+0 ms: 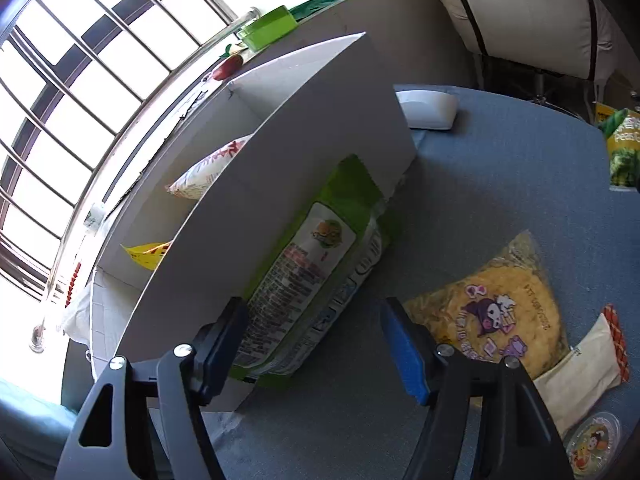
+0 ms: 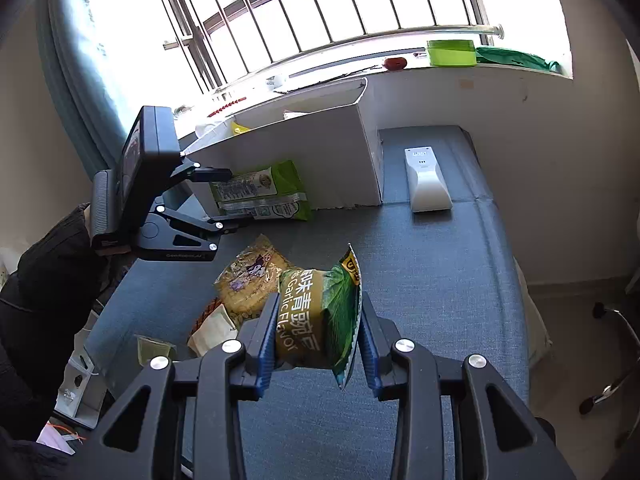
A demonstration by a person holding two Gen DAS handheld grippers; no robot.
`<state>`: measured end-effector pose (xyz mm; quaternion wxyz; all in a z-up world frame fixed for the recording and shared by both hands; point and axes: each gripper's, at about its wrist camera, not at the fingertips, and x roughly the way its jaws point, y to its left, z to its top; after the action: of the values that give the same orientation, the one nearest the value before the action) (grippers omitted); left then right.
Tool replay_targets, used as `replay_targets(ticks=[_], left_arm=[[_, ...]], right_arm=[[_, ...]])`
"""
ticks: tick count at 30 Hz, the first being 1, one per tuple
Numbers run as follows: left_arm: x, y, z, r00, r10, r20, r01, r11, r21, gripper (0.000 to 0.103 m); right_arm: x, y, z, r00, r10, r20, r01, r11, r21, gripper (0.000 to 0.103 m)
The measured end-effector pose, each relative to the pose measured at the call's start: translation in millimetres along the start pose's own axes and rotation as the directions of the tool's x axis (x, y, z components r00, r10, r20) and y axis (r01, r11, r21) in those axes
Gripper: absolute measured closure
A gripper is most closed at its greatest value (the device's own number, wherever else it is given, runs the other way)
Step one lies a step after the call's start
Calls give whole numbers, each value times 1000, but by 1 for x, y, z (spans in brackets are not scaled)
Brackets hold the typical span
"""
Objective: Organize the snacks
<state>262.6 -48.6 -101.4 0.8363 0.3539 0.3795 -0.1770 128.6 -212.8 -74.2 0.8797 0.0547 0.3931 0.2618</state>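
Right wrist: jaws clamp pea packet (image 2: pixel 316 316) | left wrist: jaws released around green pack (image 1: pixel 312 276)

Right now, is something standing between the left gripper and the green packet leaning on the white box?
Nothing visible does. The left gripper is open around the end of the green packet, which leans against the white box; only bare blue table lies beside it.

A lived-in room at home, by the look of it.
From my seat I see a barred window (image 2: pixel 320 12) at twelve o'clock, a cluttered sill (image 2: pixel 500 65), a teal curtain (image 2: pixel 68 80) at ten, a fabric-covered table (image 2: pixel 440 280), and a swivel chair's base (image 2: pixel 612 360) at four.
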Motion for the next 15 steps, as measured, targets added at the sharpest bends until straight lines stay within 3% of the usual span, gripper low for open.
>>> replay_targets(ticks=[1, 2, 3, 5, 6, 9, 12, 13, 14, 15], left_arm=[[-4, -2, 0, 999, -36, -1, 36, 999, 14, 42], [-5, -6, -4, 993, -115, -28, 116, 993, 17, 72], [-5, -10, -6, 991, -126, -46, 128, 991, 32, 76], [-6, -18, -10, 998, -41, -50, 45, 996, 83, 76], [-8, -18, -10, 998, -43, -45, 47, 996, 74, 76], [-16, -14, -9, 1000, 28, 14, -28, 997, 66, 75], [-26, -9, -1, 991, 108, 82, -115, 990, 77, 51], [-25, -6, 2, 987, 140, 78, -146, 986, 76, 27], [-17, -4, 3, 984, 162, 68, -167, 983, 76, 15], [-12, -2, 3, 985, 159, 63, -163, 984, 76, 15]], right_arm=[[0, 0, 0, 1000, 1, 0, -1, 1000, 1, 64], [0, 0, 0, 1000, 3, 0, -3, 1000, 1, 64], [-1, 1, -1, 1000, 3, 1, -3, 1000, 1, 64], [-1, 2, 0, 1000, 4, 2, -4, 1000, -3, 64], [-1, 3, -1, 1000, 6, 5, -6, 1000, -5, 64], [1, 4, -1, 1000, 9, -1, -9, 1000, -11, 64], [3, 5, -3, 1000, 10, -9, -10, 1000, -16, 64], [3, 4, -3, 1000, 12, -9, -12, 1000, -15, 64], [3, 4, -3, 1000, 10, -9, -10, 1000, -12, 64], [4, 3, -2, 1000, 10, -8, -10, 1000, -10, 64]])
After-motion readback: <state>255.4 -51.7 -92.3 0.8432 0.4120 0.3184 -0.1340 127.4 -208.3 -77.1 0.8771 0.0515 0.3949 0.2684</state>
